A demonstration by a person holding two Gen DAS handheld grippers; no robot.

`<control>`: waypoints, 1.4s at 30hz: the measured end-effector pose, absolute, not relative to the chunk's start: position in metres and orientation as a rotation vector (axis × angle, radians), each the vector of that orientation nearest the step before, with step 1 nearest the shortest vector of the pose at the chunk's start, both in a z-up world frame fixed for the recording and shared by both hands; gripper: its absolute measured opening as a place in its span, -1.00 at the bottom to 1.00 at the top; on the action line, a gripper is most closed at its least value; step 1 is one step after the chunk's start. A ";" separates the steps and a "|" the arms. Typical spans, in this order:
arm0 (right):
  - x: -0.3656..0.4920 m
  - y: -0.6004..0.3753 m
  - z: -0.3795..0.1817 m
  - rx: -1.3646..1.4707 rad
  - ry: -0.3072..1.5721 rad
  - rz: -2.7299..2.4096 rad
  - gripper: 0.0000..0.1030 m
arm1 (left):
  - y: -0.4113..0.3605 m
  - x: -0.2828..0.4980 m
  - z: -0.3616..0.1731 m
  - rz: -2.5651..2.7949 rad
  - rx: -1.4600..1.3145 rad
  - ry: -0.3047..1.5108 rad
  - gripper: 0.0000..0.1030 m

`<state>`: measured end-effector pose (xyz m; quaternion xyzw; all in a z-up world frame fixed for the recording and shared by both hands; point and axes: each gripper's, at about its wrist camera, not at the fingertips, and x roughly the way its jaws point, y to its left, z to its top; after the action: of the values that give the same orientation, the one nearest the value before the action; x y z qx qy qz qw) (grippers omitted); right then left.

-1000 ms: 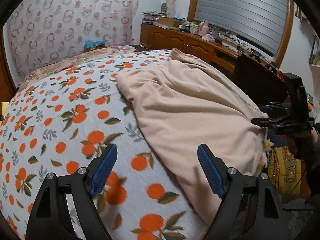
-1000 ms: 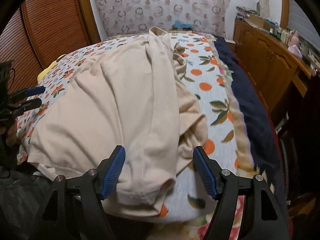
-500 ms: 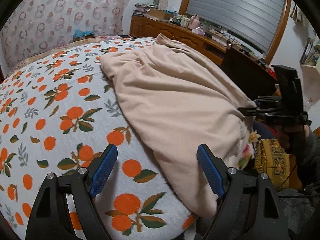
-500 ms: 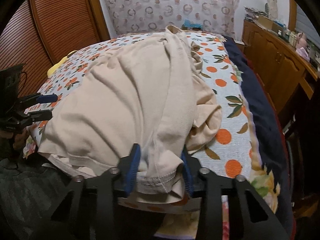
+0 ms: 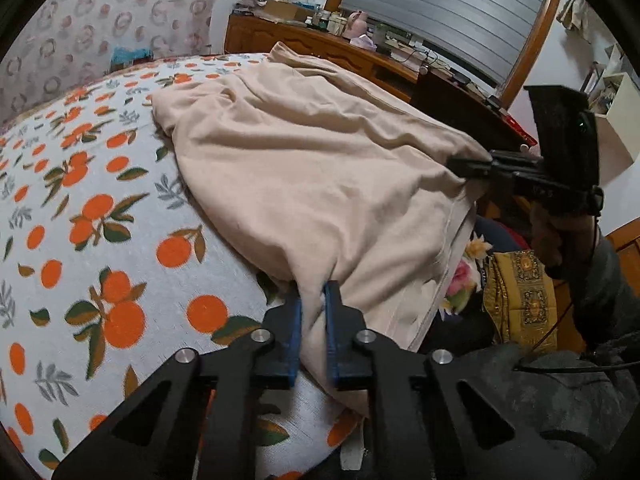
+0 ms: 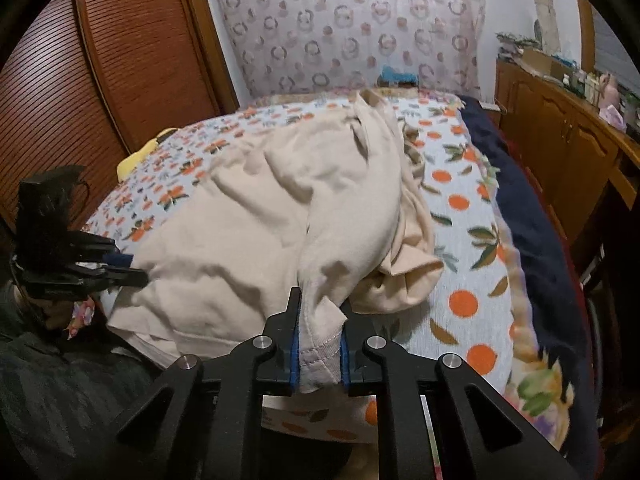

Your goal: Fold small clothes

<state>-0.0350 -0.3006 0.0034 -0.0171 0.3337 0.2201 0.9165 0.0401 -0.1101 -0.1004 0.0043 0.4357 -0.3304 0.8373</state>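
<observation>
A beige garment (image 5: 300,160) lies crumpled on a bedspread with an orange-fruit print (image 5: 100,200), its hem at the bed's near edge. In the left wrist view my left gripper (image 5: 312,292) is closing, and its blue pads pinch the hem's near left corner. The right gripper (image 5: 468,168) bites the hem further right. In the right wrist view my right gripper (image 6: 320,300) is closing on a stitched fold of the garment (image 6: 248,240), which fills the gap between the pads. The left gripper (image 6: 132,268) grips the cloth's edge at the left.
A dark navy blanket (image 6: 520,200) runs along the bed's right side beside a wooden cabinet (image 6: 560,152) loaded with clutter. A slatted wooden door (image 6: 100,80) stands left of the bed. A yellow patterned cloth (image 5: 516,300) hangs below the bed's edge.
Both grippers went from wide open to closed on the garment's hem. The left one moved right and forward onto the cloth's corner. The hem is now bunched at the right gripper.
</observation>
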 end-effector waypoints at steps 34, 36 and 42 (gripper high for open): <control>0.088 -0.286 0.086 -0.090 0.512 0.378 0.01 | -0.060 0.184 -0.039 -0.493 -0.030 0.733 0.56; 0.080 -0.281 0.078 -0.141 0.534 0.396 0.06 | -0.059 0.178 -0.049 -0.503 -0.008 0.768 0.56; 0.096 -0.254 0.053 -0.257 0.618 0.451 0.07 | -0.059 0.171 -0.080 -0.519 0.038 0.863 0.56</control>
<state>0.0956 -0.2536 0.0525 -0.1253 0.3005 0.2194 0.9197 0.1713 -0.0594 -0.0799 0.0181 0.4135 -0.2486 0.8757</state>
